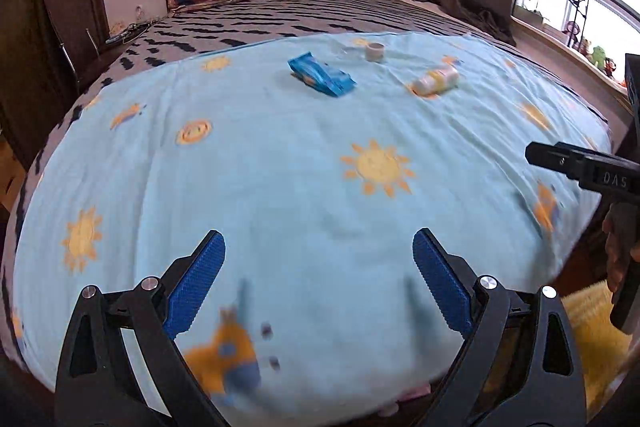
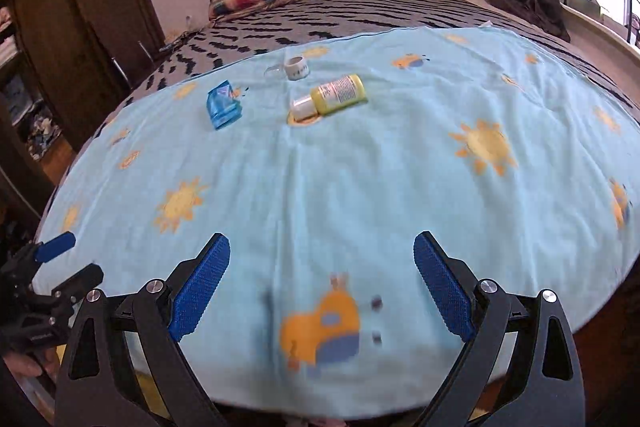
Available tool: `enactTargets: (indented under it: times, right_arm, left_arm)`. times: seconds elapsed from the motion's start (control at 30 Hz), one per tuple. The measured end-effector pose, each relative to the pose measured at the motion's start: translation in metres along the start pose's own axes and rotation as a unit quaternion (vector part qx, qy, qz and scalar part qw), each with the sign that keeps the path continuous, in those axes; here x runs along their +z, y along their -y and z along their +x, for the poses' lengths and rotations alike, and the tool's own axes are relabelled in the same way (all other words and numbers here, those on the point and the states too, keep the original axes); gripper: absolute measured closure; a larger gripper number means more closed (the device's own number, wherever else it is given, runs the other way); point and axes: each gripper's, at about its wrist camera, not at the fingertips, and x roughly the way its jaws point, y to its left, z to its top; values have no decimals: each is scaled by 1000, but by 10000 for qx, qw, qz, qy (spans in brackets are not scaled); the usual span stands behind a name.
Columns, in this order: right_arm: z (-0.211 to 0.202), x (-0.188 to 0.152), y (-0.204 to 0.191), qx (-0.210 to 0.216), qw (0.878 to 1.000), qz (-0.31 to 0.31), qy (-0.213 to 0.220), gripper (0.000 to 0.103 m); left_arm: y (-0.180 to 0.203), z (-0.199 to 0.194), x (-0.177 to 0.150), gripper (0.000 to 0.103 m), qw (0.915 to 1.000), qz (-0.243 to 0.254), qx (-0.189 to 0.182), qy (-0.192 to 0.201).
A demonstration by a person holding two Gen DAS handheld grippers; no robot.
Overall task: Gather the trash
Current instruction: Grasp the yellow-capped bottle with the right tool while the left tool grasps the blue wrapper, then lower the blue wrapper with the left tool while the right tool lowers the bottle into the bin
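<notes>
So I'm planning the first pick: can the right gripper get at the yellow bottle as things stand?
Probably yes. The right gripper is open and empty, and only bare blue sheet lies between it and the yellow bottle, which lies on its side apart from the blue wrapper.

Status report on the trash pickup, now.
Left gripper open, empty. Right gripper open, empty. Blue wrapper, yellow bottle, small cup lie far on sheet. Path unobstructed.
</notes>
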Motion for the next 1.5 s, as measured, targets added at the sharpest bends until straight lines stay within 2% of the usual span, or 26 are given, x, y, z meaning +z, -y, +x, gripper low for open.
enactTargets:
  times: [0.23, 0.33, 0.43, 0.73, 0.8, 0.93, 1.07, 1.17, 1.2, 1.33, 1.5]
  right_arm:
    - [57, 46, 1, 163, 9988, 423, -208, 11]
    - [83, 65, 1, 150, 9981, 492, -351, 22]
    - [107, 81, 1, 114, 9972, 602, -418, 27]
    - [152, 117, -3, -127, 9966, 642, -493, 27]
    - [158, 121, -6, -246, 9972, 518, -486, 32]
    - [166, 126, -6, -505, 9972, 281, -473, 54]
    - [168, 132, 5, -431, 9980, 192, -422, 71]
    - [168, 131, 7, -344, 9985, 115, -404, 72]
    - [168, 131, 5, -369, 9986, 59, -379, 72]
    - [165, 128, -2, -386, 9986, -119, -331, 72]
    - [159, 124, 0, -255, 9989, -81, -373, 72]
  left_arm:
    - [-18, 48, 53, 13, 9996, -105, 243, -10]
    - [-19, 64, 72, 13, 9996, -54, 287, -3]
    - [-19, 80, 88, 13, 9995, 0, 312, 9]
    - [-16, 120, 125, 13, 9999, -26, 141, 57]
    - [-16, 131, 132, 13, 9999, -49, 111, 25]
    - [-17, 156, 148, 13, 9998, -125, 139, -42]
    - [-17, 180, 161, 13, 9996, -215, 74, -168]
    - [-14, 194, 167, 14, 9994, -215, 56, -271]
    - [-12, 201, 169, 16, 9992, -202, -9, -343]
    - [-2, 216, 173, 47, 9981, -121, -242, -559]
    - [6, 207, 170, 62, 9985, 89, -199, -493]
